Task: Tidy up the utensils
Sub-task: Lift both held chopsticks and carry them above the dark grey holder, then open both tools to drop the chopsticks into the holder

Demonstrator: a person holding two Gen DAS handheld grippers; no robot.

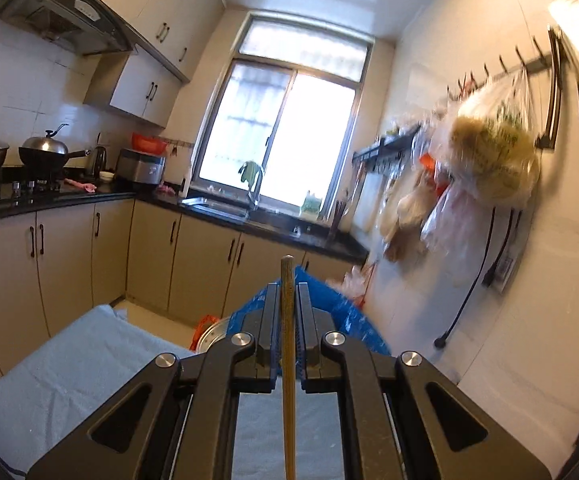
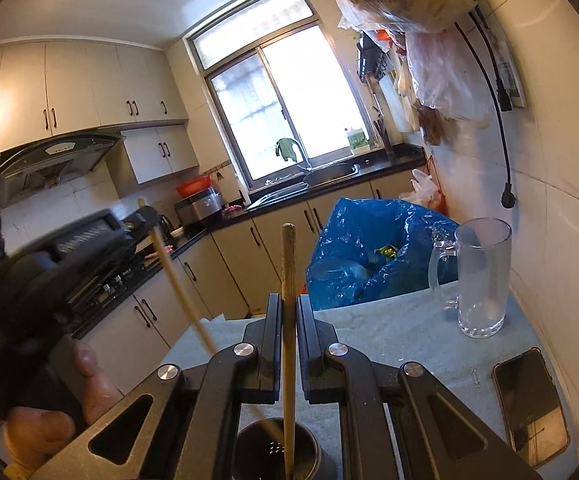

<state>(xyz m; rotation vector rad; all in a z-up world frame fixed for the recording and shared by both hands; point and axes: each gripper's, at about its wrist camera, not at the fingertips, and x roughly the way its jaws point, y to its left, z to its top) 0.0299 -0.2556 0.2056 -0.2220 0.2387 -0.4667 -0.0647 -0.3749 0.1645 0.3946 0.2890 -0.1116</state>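
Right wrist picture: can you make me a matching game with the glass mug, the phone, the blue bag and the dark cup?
Things:
1. glass mug
2. phone
3. blue bag
4. dark cup

Where or how:
A. lying flat on the cloth, screen dark
B. has chopsticks poking into it
C. standing upright and empty near the wall
D. crinkly, open on top, behind the table

Pairs: 1-C, 2-A, 3-D, 4-B

Two wooden chopsticks (image 2: 288,320) stand apparently inside dark holder (image 2: 317,458).
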